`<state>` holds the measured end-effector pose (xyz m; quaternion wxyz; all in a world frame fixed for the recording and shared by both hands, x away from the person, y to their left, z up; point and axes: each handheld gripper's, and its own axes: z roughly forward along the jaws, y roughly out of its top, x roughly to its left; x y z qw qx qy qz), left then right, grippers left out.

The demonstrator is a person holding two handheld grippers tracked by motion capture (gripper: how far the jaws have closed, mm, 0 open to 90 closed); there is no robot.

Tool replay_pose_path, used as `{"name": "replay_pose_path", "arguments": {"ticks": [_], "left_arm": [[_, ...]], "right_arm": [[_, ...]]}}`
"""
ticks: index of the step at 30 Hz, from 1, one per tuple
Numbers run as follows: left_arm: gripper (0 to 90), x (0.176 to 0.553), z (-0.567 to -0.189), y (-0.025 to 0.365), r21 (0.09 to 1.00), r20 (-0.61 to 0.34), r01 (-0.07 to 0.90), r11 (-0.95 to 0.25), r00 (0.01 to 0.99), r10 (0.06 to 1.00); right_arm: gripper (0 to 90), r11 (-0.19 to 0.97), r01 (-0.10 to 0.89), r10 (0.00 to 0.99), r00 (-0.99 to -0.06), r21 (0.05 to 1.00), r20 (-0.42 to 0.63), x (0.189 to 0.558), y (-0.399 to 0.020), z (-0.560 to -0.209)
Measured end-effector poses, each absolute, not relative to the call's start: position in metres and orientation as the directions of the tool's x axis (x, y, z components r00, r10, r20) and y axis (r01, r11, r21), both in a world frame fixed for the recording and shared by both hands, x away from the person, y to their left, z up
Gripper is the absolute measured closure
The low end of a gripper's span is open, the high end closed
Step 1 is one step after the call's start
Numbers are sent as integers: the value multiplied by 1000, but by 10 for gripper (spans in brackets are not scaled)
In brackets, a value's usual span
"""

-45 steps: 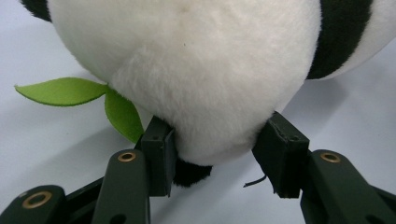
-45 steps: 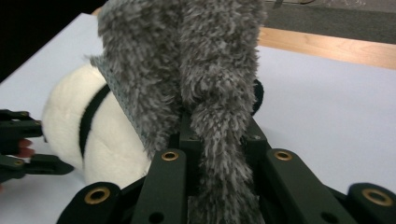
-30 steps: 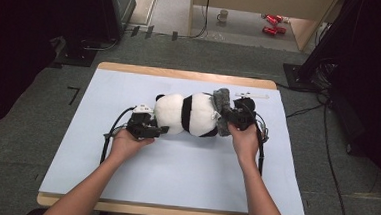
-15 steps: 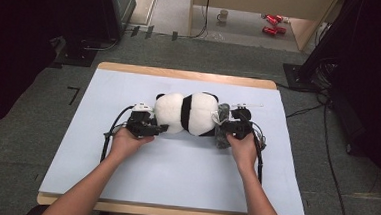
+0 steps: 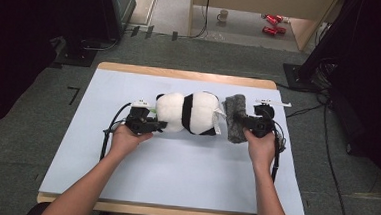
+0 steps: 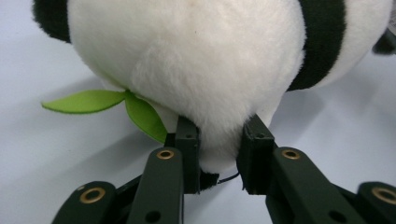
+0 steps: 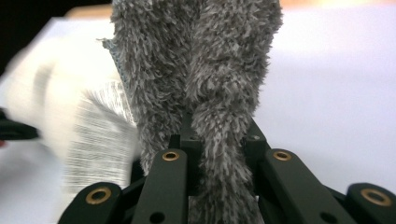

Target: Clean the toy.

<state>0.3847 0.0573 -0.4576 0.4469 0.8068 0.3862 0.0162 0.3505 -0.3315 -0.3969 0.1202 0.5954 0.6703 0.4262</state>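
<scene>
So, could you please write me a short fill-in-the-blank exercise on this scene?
1. The left gripper pinches the ____ fur of the panda.
2. The right gripper is shut on a fuzzy ____ cloth.
3. Beside the left jaw lie two ____ leaves.

Missing words: white; grey; green

Right gripper view. The right gripper's (image 7: 219,133) two black jaws rise from the bottom edge, brass-coloured rivets on their linkage bars. Clamped between the jaws: a shaggy grey piece of plush fabric (image 7: 205,70), folded into two lobes that stand upright from the pads to the top edge. A raw hem edge shows on its left lobe. Just beside it on the left, touching the grey pile, a white sewn-in label with lines of black print (image 7: 100,140), blurred. Further left, a blurred white soft mass (image 7: 44,93). Underneath, a pale blue table surface (image 7: 327,93); wooden edge at top right.
</scene>
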Motion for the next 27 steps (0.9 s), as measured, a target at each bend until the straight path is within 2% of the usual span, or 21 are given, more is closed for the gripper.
{"name": "replay_pose_path", "arguments": {"ticks": [4, 10, 14, 17, 20, 24, 27], "left_arm": [[765, 380, -450, 59, 720, -356, 626, -300, 704, 615], [763, 365, -441, 60, 685, -432, 669, -287, 691, 579], [758, 359, -441, 57, 688, -402, 651, -320, 709, 579], [746, 359, -444, 55, 695, -411, 655, -296, 701, 583], [729, 359, -445, 56, 707, -401, 645, -290, 703, 588], [707, 359, -445, 56, 721, -376, 624, -300, 717, 588], [681, 358, -445, 55, 734, -359, 607, -304, 727, 586]], "right_arm": [[776, -24, 651, 881, -344, 759, 324, 337, -313, -369], [773, 43, 626, 849, -434, 779, 302, 323, -289, -350], [773, 58, 623, 820, -475, 780, 319, 315, -280, -341], [773, 73, 621, 794, -510, 780, 332, 308, -271, -334], [773, 102, 638, 783, -525, 763, 335, 309, -261, -341], [773, 158, 709, 787, -511, 688, 346, 320, -250, -374], [774, 172, 708, 798, -508, 685, 324, 322, -249, -380]]}}
